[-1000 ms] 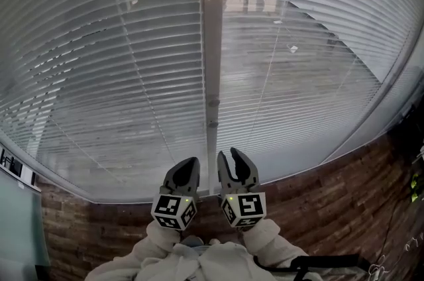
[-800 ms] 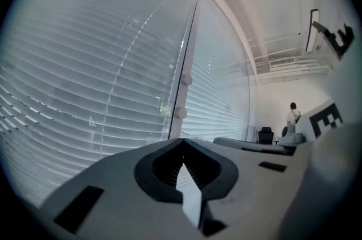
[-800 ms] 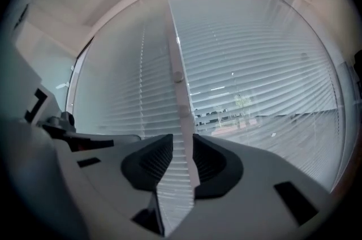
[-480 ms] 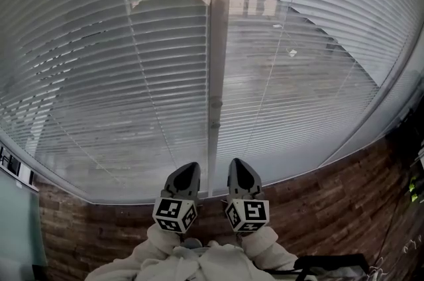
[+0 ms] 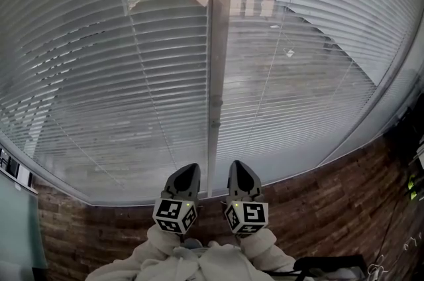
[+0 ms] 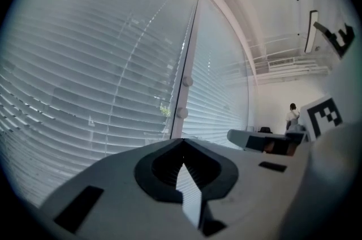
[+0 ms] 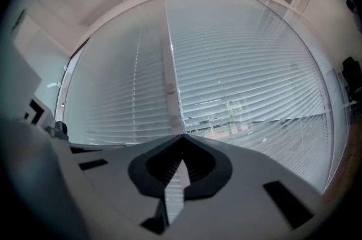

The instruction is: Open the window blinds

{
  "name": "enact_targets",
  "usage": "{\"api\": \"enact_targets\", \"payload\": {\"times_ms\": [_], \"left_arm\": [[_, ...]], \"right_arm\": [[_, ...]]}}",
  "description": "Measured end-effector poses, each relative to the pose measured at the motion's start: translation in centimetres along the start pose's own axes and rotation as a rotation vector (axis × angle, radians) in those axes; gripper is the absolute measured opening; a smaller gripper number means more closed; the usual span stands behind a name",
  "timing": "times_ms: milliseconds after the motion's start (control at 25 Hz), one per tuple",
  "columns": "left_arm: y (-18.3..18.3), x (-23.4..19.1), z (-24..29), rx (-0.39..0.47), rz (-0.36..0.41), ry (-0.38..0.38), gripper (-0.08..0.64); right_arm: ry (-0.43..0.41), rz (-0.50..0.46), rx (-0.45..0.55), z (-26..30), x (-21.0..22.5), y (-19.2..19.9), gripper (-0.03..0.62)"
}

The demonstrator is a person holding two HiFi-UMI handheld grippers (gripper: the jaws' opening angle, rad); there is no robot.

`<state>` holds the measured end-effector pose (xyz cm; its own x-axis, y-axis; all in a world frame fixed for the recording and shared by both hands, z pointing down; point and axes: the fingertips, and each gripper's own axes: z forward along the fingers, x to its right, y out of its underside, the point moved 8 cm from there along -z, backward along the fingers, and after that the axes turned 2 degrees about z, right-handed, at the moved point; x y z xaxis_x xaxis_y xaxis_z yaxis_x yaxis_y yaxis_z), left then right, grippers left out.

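White slatted blinds hang lowered over two panes, the left blind (image 5: 119,74) and the right blind (image 5: 305,67), with a pale upright post (image 5: 217,41) between them. The slats are tilted partly, so the outside shows through. Two small knobs (image 5: 214,112) sit on the post, also seen as knobs (image 6: 184,97) in the left gripper view. My left gripper (image 5: 187,171) is shut and empty, just left of the post's foot. My right gripper (image 5: 242,169) is just right of it; its jaws have just been closing and now meet with nothing between them. Both grippers stay short of the blinds.
A dark brick wall (image 5: 318,207) runs below the sill. Thin cords (image 5: 268,67) hang down the right blind. A white box (image 5: 13,167) is fixed at the lower left. A person (image 6: 292,114) stands far off in the room behind, in the left gripper view.
The right gripper's jaws went from open to shut, empty, and it dropped slightly in the head view. The left gripper stayed put.
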<state>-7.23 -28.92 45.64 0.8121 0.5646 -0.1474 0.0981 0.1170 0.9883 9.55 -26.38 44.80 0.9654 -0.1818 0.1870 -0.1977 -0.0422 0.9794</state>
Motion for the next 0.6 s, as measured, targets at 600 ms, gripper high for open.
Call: {"api": "enact_targets", "payload": {"times_ms": [600], "left_arm": [[0.3, 1.1, 0.1, -0.011, -0.006, 0.029, 0.003]], "right_arm": [[0.033, -0.008, -0.014, -1.1, 0.5, 0.0, 0.014]]}}
